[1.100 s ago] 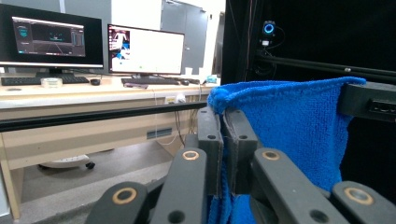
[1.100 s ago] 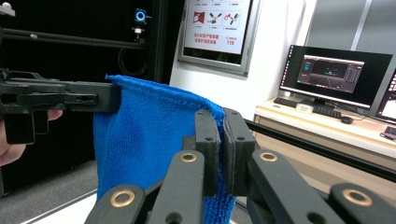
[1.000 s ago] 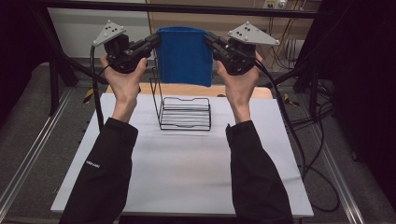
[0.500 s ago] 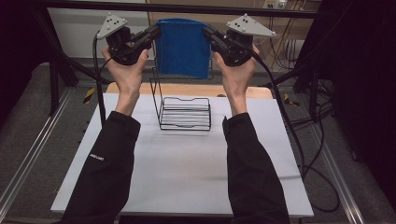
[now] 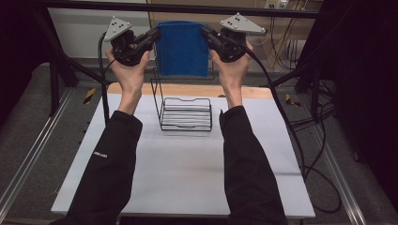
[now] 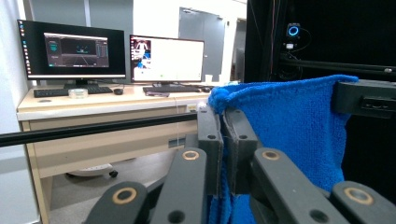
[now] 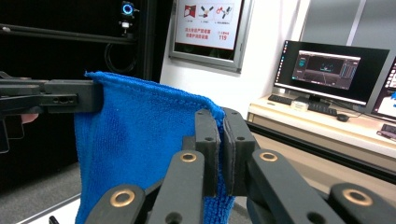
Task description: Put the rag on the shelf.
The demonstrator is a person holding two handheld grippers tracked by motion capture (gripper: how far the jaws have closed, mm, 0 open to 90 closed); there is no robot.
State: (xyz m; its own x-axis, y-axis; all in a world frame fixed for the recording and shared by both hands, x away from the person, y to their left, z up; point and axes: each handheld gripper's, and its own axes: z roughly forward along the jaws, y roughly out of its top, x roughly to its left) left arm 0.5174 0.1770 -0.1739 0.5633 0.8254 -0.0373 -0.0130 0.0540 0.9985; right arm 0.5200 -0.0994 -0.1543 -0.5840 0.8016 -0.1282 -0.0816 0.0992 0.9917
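- A square blue terry-cloth towel (image 5: 182, 48) hangs flat in the air, stretched between the 2 grippers, high above the far part of the counter (image 5: 187, 164).
- The left gripper (image 5: 152, 36) has its jaws closed tight on the towel's upper left corner; in the left gripper view the 2 black jaws meet with a bunched fold of blue cloth (image 6: 289, 126) pinched between them.
- The right gripper (image 5: 209, 35) is likewise clamped on the upper right corner; in the right gripper view the cloth (image 7: 140, 140) runs from its closed jaws across to the other gripper's jaw at the far corner.
- The towel's top edge runs roughly level between the 2 grips, and its lower edge hangs free, above and a little behind a black wire rack (image 5: 186, 114).
- The wire rack stands on the white-covered counter between the person's forearms, clear of the towel and of both grippers.
- Each gripper carries a grey 3-cornered plate (image 5: 117, 27) on top, and both of the person's arms are in black sleeves (image 5: 105, 164), raised and stretched forward.
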